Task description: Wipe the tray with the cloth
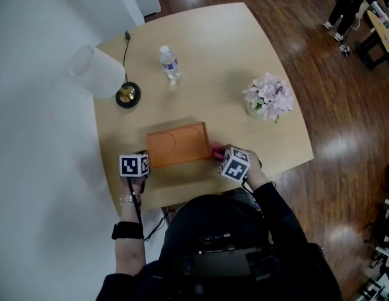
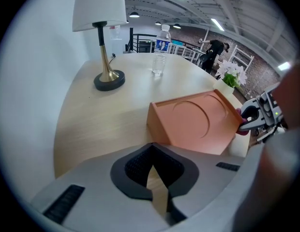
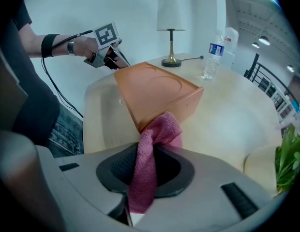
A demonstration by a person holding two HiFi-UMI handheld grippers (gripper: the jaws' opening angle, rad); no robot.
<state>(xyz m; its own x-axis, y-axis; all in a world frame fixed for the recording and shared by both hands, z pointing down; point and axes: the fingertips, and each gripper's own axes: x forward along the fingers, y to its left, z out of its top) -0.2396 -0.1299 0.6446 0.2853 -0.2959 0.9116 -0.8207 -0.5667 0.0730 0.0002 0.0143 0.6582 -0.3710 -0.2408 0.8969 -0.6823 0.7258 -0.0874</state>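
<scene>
An orange tray [image 1: 177, 144] with a round recess lies on the wooden table [image 1: 238, 49] close to its near edge. My right gripper [image 1: 224, 157] is shut on a pink cloth [image 3: 162, 129], and the bunched cloth presses against the tray's [image 3: 155, 88] right corner. In the left gripper view, the tip of that gripper [image 2: 254, 117] shows at the tray's [image 2: 198, 122] far side. My left gripper [image 1: 142, 158] sits at the tray's left end, jaws shut with nothing between them [image 2: 151, 153]. Its fingertips are right by the tray's corner; I cannot tell if they touch.
A table lamp [image 1: 103, 74] with a cord stands at the back left. A water bottle [image 1: 170, 64] is behind the tray, and a vase of pink flowers [image 1: 268, 97] is at the right. The table's near edge runs just below both grippers. A person [image 1: 348, 5] stands far off.
</scene>
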